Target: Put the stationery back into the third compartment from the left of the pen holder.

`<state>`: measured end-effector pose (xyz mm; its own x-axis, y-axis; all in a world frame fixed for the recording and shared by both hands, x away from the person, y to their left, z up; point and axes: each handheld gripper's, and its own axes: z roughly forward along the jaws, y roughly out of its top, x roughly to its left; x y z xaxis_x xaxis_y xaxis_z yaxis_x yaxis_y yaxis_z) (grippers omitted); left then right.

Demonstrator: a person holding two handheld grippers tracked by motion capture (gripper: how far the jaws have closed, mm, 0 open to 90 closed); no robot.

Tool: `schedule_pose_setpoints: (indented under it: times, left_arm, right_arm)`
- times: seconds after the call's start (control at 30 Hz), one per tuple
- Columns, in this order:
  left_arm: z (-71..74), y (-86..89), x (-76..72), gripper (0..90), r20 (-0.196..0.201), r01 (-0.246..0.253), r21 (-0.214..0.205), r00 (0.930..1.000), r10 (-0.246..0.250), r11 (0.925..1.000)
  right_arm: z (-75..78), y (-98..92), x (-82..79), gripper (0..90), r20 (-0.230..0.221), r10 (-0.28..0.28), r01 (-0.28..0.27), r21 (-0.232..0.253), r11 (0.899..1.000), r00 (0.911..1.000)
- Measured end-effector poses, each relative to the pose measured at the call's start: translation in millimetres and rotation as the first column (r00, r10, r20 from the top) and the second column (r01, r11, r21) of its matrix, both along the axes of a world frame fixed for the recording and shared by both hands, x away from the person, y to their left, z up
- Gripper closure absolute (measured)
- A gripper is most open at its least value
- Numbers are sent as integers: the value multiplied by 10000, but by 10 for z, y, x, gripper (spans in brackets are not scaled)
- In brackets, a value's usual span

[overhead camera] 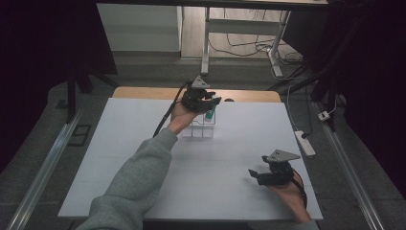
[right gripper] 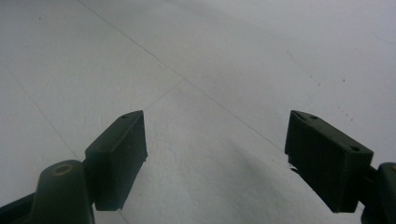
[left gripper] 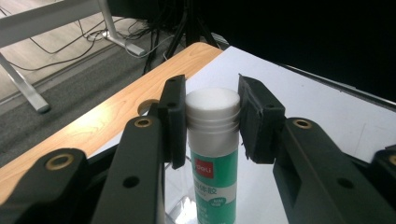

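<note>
On the white table top (overhead camera: pixel 143 143), glue stick (left gripper: pixel 212 154) between left hand-held gripper (left gripper: pixel 212 119) jaws.

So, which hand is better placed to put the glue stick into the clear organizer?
Left. The left gripper already clamps the glue stick at its cap, just above the clear organizer. The right gripper rests open, far away on the table.
</note>
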<state>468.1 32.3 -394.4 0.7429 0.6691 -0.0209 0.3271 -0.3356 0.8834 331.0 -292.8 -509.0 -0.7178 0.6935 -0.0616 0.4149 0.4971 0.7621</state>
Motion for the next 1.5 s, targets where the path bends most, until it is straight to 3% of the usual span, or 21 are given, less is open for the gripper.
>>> schedule_pose_setpoints:
  times: [0.3, 0.33, 0.4, 0.53, 0.87, 1.5]
  left_arm:
    - [-126, -17, 101, 633, -194, -140, 74, 9997, 141, 9999]
    - [-133, -18, 107, 615, -265, -197, 94, 9994, 200, 9998]
    - [-133, -21, 104, 446, -419, -304, 217, 9986, 313, 9993]
    - [-114, 7, 64, 382, -554, 1, 417, 9985, 23, 9991]
    - [-108, 58, -45, 379, -588, 534, 561, 9970, -501, 9970]
    - [-212, 341, -290, 380, -620, 552, 669, 9968, -510, 9962]
  right_arm:
    - [-5, 3, 0, 201, -34, 28, -29, -27, 10000, 10000]
    - [-6, 5, 0, 201, -45, 37, -38, -42, 10000, 10000]
    - [-7, 5, 0, 201, -63, 37, -37, -39, 10000, 10000]
    - [-7, 6, -1, 201, -64, 45, -46, -45, 10000, 10000]
    - [-6, 11, -3, 201, -64, 62, -63, -94, 9999, 10000]
    - [5, 1, -8, 201, 34, 61, -61, 49, 10000, 10000]
